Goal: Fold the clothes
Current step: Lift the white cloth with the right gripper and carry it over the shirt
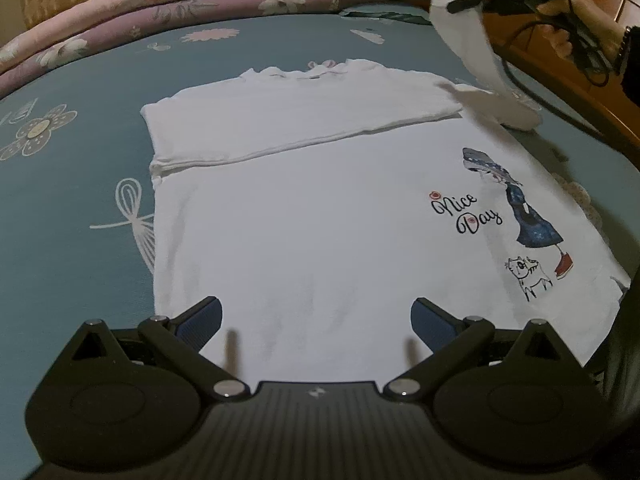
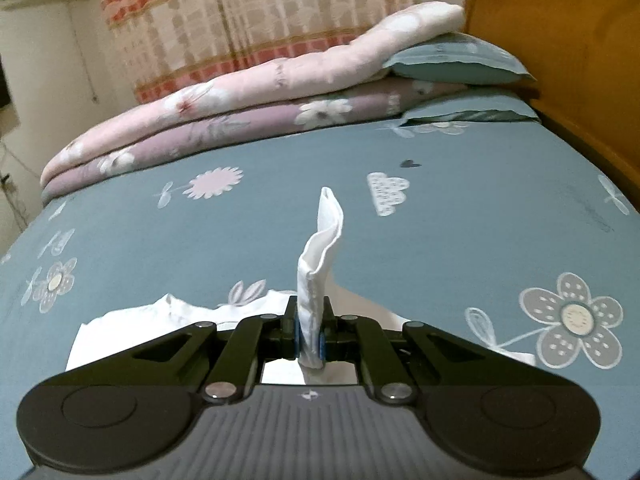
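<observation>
A white T-shirt (image 1: 320, 208) with a "Nice Day" girl-and-cat print (image 1: 516, 216) lies flat on the teal flowered bedsheet (image 1: 72, 200). Its far side is folded over in a band (image 1: 296, 116). My left gripper (image 1: 316, 308) hovers open over the shirt's near part, with nothing between its fingers. At the top right a hand holds my right gripper (image 1: 460, 4), shut on the shirt's sleeve (image 1: 472, 40) and lifting it off the bed. In the right wrist view that sleeve (image 2: 320, 248) stands up from the closed right gripper (image 2: 309, 332), and more of the shirt (image 2: 160, 316) lies below.
Folded pink and purple flowered quilts (image 2: 240, 92) lie along the far side of the bed, with a teal pillow (image 2: 452, 60) beside them. A wooden headboard (image 2: 552, 40) rises at the right. A patterned curtain (image 2: 240, 20) hangs behind. Bare sheet (image 2: 440, 240) surrounds the shirt.
</observation>
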A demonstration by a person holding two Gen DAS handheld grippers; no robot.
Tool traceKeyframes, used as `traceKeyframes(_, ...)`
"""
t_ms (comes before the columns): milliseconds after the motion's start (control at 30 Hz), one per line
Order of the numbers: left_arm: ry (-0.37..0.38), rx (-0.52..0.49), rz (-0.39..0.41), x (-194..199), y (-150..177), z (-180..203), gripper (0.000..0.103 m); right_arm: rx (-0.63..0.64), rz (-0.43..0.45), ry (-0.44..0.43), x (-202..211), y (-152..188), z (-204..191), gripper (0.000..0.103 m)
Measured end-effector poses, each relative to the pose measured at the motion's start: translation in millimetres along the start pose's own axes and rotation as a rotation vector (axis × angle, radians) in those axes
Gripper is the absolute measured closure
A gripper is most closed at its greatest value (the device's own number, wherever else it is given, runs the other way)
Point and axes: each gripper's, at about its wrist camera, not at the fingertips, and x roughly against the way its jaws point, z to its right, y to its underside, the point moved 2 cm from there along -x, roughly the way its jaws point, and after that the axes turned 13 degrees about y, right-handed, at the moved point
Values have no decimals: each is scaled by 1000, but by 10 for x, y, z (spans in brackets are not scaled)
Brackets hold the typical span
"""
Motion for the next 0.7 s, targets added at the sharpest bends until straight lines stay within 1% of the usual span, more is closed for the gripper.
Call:
traceKeyframes(167, 1, -6, -6, 5, -4, -27, 3, 87, 16, 14, -55, 104, -317, 94)
traceKeyframes(333, -12, 14, 1, 20, 13, -104, 3, 208, 50, 48, -112, 264, -785, 94)
traceKeyframes(467, -28, 35, -7, 53, 63, -193, 3, 330, 56, 44, -202, 453, -1267, 94)
traceKeyframes(600, -48, 49, -23, 80, 126, -261, 3, 433, 74, 62, -252, 663, -1619, 94)
traceKeyframes(700, -61, 57, -25, 118, 163, -292, 3, 484, 100, 84, -268, 788, -1805, 94)
